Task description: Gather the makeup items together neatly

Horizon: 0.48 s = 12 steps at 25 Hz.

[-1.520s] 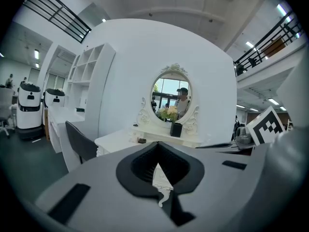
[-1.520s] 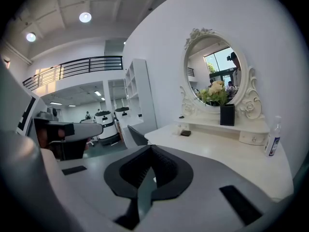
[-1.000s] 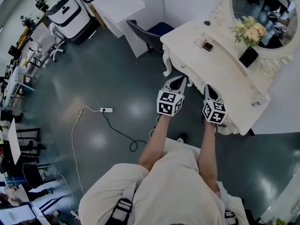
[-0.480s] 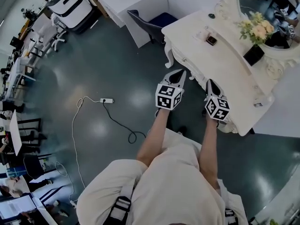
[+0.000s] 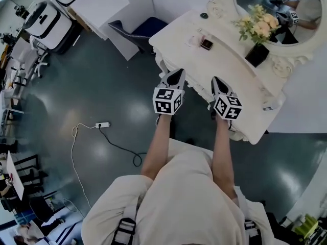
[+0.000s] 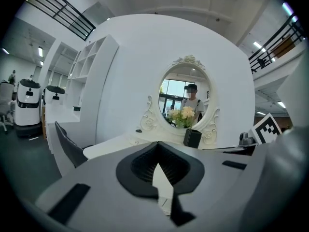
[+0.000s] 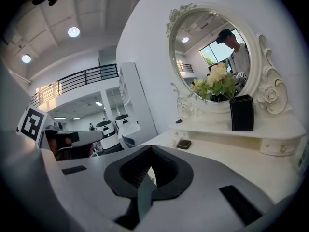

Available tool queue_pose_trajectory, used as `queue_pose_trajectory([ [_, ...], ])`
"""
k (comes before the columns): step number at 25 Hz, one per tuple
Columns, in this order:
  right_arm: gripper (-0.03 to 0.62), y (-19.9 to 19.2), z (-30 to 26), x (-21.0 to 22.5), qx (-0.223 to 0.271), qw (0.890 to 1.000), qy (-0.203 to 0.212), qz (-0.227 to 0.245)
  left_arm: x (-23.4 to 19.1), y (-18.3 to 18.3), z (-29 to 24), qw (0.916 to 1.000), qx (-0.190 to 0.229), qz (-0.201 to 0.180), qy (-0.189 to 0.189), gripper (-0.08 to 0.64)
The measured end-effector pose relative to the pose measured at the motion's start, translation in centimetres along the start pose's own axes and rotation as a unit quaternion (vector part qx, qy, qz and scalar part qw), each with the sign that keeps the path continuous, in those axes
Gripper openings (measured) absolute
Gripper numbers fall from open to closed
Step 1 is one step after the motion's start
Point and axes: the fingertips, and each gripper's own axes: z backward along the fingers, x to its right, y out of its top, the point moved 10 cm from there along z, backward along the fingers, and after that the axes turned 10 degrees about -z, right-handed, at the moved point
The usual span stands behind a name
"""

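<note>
At the surface's front edge, left gripper (image 5: 175, 75): we read its jaws as clenched, the ribbed dark pads meeting in a thin seam with nothing between them.
Right gripper (image 5: 216, 81): just beside the left one, towards the right of the frame, its jaws likewise pressed together and empty. Each gripper carries a cube of black-and-white square markers.
Makeup item: we spot a small dark square compact (image 5: 206, 44) lying flat on the surface in the upper middle of the head view, well apart from both grippers.
Surface (image 5: 230, 75): glossy white, with scrolled, carved edges.
Mirror (image 5: 276, 4): oval, in an ornate white moulded frame, at the upper right.
Vase (image 5: 256, 55): matte black and square-sided, holding pale cream flowers (image 5: 258, 27), standing just below the mirror.
</note>
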Motion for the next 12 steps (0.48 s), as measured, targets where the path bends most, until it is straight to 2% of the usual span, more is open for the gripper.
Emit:
queue_pose_trajectory([
  [6, 0.038, 2.7, -3.5, 1.0, -0.005, 1.000, -0.019, 0.014, -2.6, 1.6, -4.9, 0.9999, 0.003, 0.007, -0.013, 0.014],
  [12, 0.038, 3.9, -6.2, 1.4, -0.016, 0.998, -0.051, 0.025, -5.1, 2.0, -8.8, 0.9994, -0.006, 0.012, -0.032, 0.014],
])
